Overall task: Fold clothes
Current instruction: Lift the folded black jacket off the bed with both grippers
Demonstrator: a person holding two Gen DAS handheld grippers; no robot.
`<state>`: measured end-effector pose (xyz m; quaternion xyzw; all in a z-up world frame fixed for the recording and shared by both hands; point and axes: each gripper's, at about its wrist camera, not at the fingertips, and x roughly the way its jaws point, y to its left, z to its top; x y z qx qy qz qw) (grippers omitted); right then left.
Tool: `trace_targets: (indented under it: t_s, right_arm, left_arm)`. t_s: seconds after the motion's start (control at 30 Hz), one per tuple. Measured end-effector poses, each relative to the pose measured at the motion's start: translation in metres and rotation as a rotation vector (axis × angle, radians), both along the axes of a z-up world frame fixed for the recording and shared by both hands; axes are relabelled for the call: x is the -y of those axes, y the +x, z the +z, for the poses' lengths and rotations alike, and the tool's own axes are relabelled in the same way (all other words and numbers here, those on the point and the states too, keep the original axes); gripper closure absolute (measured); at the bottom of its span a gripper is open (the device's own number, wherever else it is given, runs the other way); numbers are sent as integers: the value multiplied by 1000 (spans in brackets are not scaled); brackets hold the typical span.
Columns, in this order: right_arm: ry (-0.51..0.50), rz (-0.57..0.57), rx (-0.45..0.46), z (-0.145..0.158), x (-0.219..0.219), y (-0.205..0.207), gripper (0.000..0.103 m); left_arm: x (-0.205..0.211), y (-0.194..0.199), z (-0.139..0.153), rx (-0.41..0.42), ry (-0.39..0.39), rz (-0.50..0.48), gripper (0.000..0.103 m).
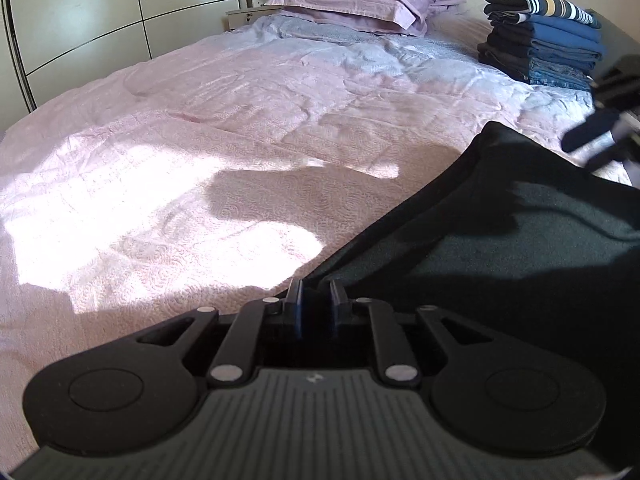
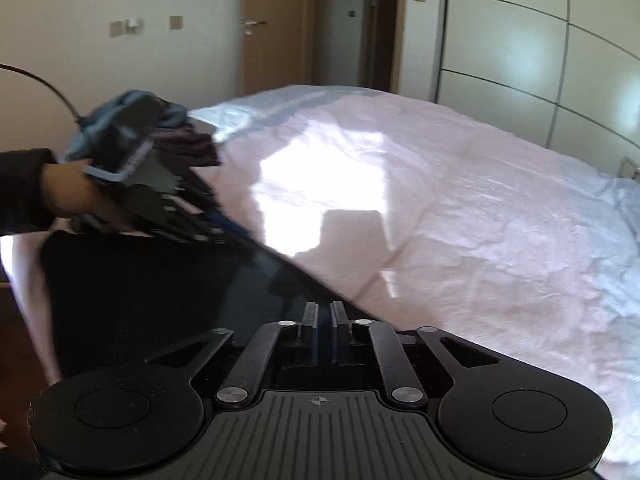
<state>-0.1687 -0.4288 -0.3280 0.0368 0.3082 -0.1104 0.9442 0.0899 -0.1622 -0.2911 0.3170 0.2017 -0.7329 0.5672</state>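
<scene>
One dark garment [image 1: 520,240] is hanging stretched above the pink bedspread [image 1: 200,168], its edge clamped in both tongs: left gripper [image 1: 316,292] pinching at 6 o'clock, right gripper [image 2: 324,314] likewise. Folded clothes stack [image 1: 540,40] is sitting at 2 o'clock.

dark garment [image 1: 520,248]: matt black cloth, faintly napped
bedspread [image 1: 200,184]: pale pink cloth, quilted and crinkled, with a slight sheen in the sun
left gripper [image 1: 316,292]: matt black plastic with ribbed grey housing and silvery metal pins
right gripper [image 2: 324,314]: same matt black plastic, finely speckled
folded stack [image 1: 544,48]: blue and dark cloth, denim-like
wardrobe doors [image 2: 540,60]: smooth, glossy panels
door [image 2: 276,24]: smooth wood
</scene>
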Motion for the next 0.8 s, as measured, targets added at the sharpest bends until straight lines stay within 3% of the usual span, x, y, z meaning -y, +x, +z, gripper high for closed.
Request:
trace_targets:
  t_s: [0.03,0.07,0.13,0.2,0.3,0.43,0.57,0.67,0.8]
  right_arm:
    - [-2,14,-21,-6,-12,-3,46]
    - [-6,20,-52,-14,-22,-5,43]
    - [32,-11,-81,-35,-22,-19,43]
    - [127,-94,-54,-50,-10,-40,43]
    - [112,-215,-65,-32,-20,-62,43]
    - [94,-217,-5,-12,-59,-78,43]
    - [91,-204,88,-9,-93,-94,43]
    - [84,-181,158,-15,-117,-94,41]
    - [107,-156,164,-31,-123,-79,40]
  left_arm:
    - [0,-1,0,1,0,3,89]
    - [-1,-1,0,5,1,5,88]
    - [0,-4,3,19,8,6,87]
    - [1,-7,6,33,16,5,87]
    - [2,-11,10,55,29,5,85]
    - [-16,-5,31,48,-16,27,81]
    - [-63,-5,55,61,-68,8,75]
    - [-103,-9,69,78,-102,-18,67]
    - [-155,-30,67,93,-112,-97,66]
